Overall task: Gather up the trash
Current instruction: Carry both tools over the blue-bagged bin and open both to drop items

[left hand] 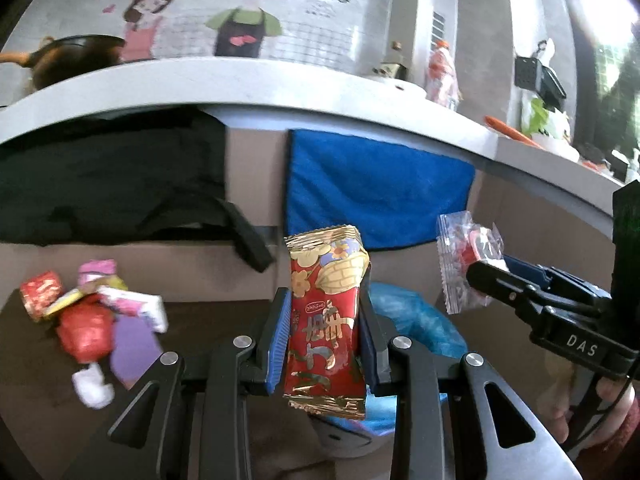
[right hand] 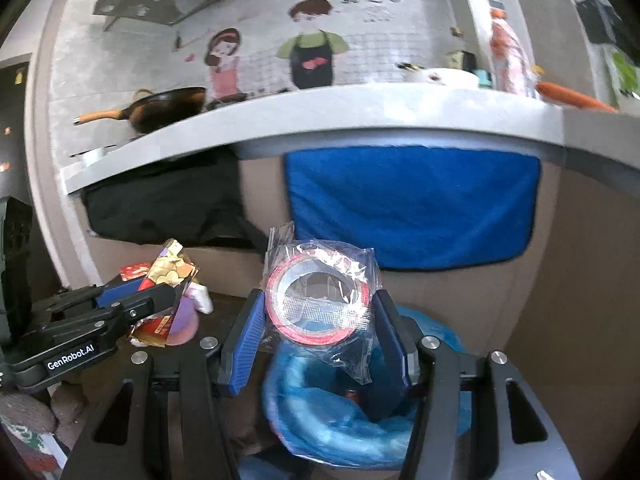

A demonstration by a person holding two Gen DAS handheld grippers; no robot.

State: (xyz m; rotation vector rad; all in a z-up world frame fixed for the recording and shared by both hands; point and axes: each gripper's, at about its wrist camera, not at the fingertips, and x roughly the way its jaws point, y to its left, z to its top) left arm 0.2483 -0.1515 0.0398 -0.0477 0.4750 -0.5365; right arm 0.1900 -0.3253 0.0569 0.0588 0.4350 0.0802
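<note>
Both pieces lifted, none binned yet, as we judge it. Left gripper [left hand: 325,334] clamps a red snack wrapper [left hand: 326,320] upright; right gripper [right hand: 320,330] grasps a bagged tape roll [right hand: 318,300]. Both point slightly downward over the blue-lined bin [right hand: 360,412] below. More wrappers [left hand: 94,316] remain on the dark table [left hand: 208,320], left of the bin.
</note>
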